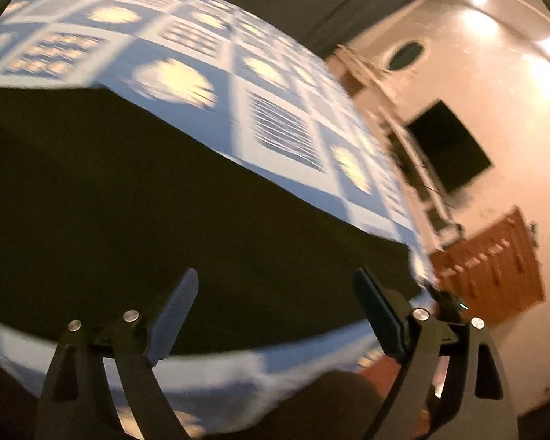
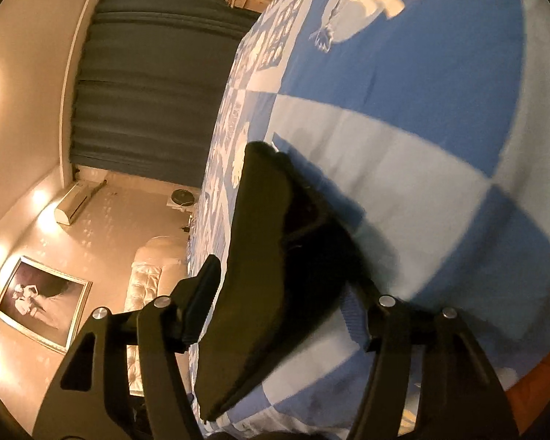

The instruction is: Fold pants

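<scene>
The dark pants lie spread as one flat, smooth-edged panel on the blue patterned bedspread, filling the left wrist view from nine o'clock to five o'clock, which suggests at least one fold is already laid down. The left tool is released, its jaws wide and holding nothing. The right tool is also spread, a doubled edge of the pants running between its fingers without being pinched (how many folds remain I cannot tell).
</scene>
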Demonstrator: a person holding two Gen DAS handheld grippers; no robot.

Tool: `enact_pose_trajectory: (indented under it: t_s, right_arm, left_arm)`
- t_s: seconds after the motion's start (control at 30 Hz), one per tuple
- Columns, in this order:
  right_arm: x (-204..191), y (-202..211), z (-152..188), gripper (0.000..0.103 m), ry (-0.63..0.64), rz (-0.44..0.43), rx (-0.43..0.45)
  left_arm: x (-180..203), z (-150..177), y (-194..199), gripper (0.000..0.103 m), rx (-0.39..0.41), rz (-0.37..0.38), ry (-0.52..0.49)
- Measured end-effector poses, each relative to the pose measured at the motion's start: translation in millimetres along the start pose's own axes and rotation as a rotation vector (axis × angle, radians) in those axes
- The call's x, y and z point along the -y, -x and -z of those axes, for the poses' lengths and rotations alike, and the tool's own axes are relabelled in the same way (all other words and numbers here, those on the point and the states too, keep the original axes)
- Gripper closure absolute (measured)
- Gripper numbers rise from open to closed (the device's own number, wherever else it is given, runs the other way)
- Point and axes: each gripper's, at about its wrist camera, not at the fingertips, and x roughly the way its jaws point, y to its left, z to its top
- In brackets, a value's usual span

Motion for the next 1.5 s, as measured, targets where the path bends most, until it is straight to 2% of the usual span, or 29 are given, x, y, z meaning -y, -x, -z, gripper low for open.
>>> enact_pose_trajectory:
  t_s: [0.03,0.07,0.1,0.17,0.3,0.37,0.43,0.47,0.53,0.63,0.7,0.77,0.9,1.07,1.2,1.37,1.5]
  right_arm:
    - [0,-2,1,0.055,-0.003,0.016,0.003]
    - [0,-3,3,0.075,-0.001,0.049,0.0]
    - [0,-9,5,0.091,0.0,0.096,-0.015]
    - [2,-8,5,0.091,0.0,0.096,-0.019]
    - [-1,-8,6,0.092,0.003,0.109,-0.026]
    - [-1,-7,6,0.092,-0.007,0.113,-0.025]
    - [-7,-6,7,0.092,0.004,0.133,-0.022]
    - [-12,-7,7,0.092,0.006,0.141,-0.019]
    - [-22,-11,6,0.092,0.014,0.156,-0.012]
    - [-33,-10,8,0.092,0.038,0.169,0.001]
    - [-48,-8,9,0.092,0.063,0.169,0.008]
    - [-65,-6,12,0.092,0.098,0.172,0.013]
    - [-109,-7,22,0.092,0.206,0.184,0.021]
    - [-170,-20,47,0.092,0.358,0.188,0.018]
    - [-221,-46,80,0.092,0.491,0.188,-0.012]
    - [-274,-85,135,0.092,0.665,0.193,-0.076]
    - [-298,-120,176,0.092,0.759,0.206,-0.127]
  left_arm:
    - [-14,-9,4,0.017,0.005,-0.054,-0.001]
    - [-29,-17,8,0.017,0.013,-0.097,0.001]
    - [-39,-23,10,0.017,0.019,-0.122,0.002]
    - [-74,-35,21,0.017,0.028,-0.214,0.011]
    - [-134,-43,42,0.017,0.017,-0.282,0.069]
    - [-154,-42,44,0.017,-0.015,-0.272,0.114]
    - [-168,-40,48,0.017,-0.022,-0.207,0.133]
    - [-169,-38,49,0.017,-0.02,-0.194,0.125]
    - [-167,-34,48,0.01,-0.02,-0.18,0.081]
    - [-151,-29,36,0.008,-0.062,-0.244,-0.047]
    - [-142,-29,32,0.008,-0.084,-0.297,-0.084]
    - [-141,-28,31,0.008,-0.085,-0.31,-0.095]
    - [-143,-27,35,0.008,-0.071,-0.29,-0.078]
    - [-149,-36,45,0.008,-0.028,-0.237,0.013]
    - [-149,-40,53,0.008,0.017,-0.294,0.033]
    - [-147,-47,61,0.008,0.077,-0.366,-0.006]
    - [-150,-49,66,0.008,0.104,-0.384,0.006]
